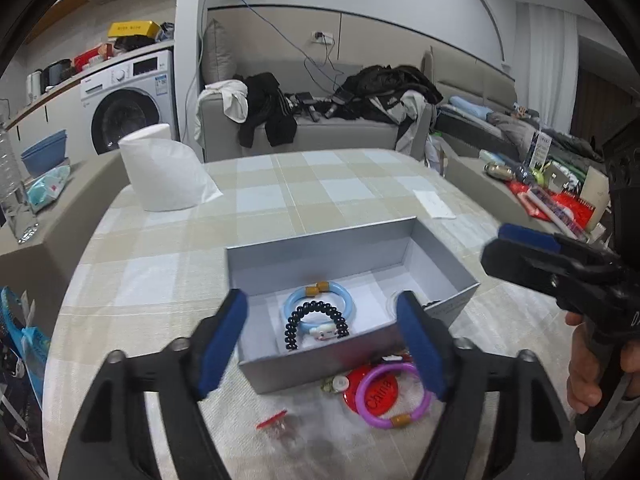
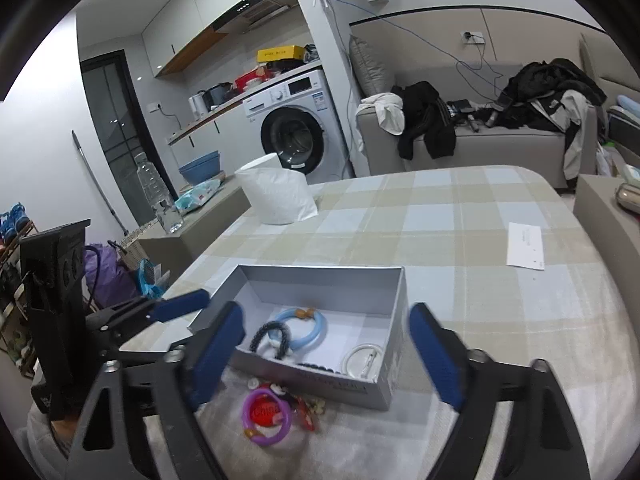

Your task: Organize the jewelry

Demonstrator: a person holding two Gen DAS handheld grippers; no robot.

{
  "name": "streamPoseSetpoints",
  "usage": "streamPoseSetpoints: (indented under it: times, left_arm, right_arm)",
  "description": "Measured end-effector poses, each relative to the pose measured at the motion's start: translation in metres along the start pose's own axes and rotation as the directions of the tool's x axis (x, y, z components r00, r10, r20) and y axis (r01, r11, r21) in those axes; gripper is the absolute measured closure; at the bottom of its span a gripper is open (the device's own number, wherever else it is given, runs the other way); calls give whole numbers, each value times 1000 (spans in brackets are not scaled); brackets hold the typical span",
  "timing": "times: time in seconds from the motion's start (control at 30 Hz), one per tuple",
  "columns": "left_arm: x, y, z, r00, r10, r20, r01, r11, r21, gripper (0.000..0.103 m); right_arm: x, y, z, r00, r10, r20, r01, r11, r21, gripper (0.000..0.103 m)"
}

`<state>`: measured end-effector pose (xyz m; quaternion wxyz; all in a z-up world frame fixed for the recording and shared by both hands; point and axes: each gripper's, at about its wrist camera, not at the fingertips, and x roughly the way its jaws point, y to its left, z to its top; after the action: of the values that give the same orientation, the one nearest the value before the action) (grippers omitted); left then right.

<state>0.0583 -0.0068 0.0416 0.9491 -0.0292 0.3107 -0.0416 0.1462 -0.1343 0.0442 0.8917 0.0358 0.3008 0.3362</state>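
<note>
An open grey box (image 1: 320,248) (image 2: 320,280) sits on the checked tablecloth. Inside lie a light blue bangle (image 1: 344,300) (image 2: 316,328), a black coil bracelet (image 1: 296,320) (image 2: 260,332), a white ring (image 2: 362,360) and a dark bead string (image 2: 316,367). In front of the box a purple bangle (image 1: 400,396) (image 2: 266,420) rests on a red "China" badge (image 1: 374,398) among small trinkets. My left gripper (image 1: 322,340) (image 2: 176,312) hangs open over the box's near left corner. My right gripper (image 2: 326,354) (image 1: 508,248) is open at the box's near right side. Both are empty.
A white tissue roll (image 1: 168,168) (image 2: 276,196) stands at the table's far left. A paper slip (image 1: 434,204) (image 2: 524,248) lies far right. A water bottle (image 2: 156,196) and wipes sit on a side ledge. A small red-capped item (image 1: 272,420) lies near the table's front edge.
</note>
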Motion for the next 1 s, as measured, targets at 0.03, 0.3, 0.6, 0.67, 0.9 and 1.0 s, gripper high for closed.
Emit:
streamPoseSetpoints:
  times: [0.03,0.3,0.6,0.67,0.9,1.0]
  left_arm:
    - [-5,1,0,1000,-4,13,4,1000,-5,13]
    - [-27,18,-20,998,26,56,-24,999,-38,2]
    - [-1,37,-35,998,68,-14,-69,994,-90,2]
    - [4,36,-39,998,59,-33,-62,994,-91,2]
    - [4,35,-47,997,48,-65,-53,995,-82,2]
    - [5,35,-48,996,39,-82,-45,996,-77,2]
  right_arm:
    - [-6,0,-2,1000,-13,0,13,1000,-1,0]
    - [-16,9,-19,996,-76,-43,74,997,-38,0]
    - [15,17,-43,978,-97,-184,82,993,-87,0]
    - [19,20,-47,974,-96,-204,75,991,-108,0]
    - [23,25,-56,971,-73,-228,46,992,-119,0]
    - [24,24,-58,971,-64,-229,41,994,-106,0]
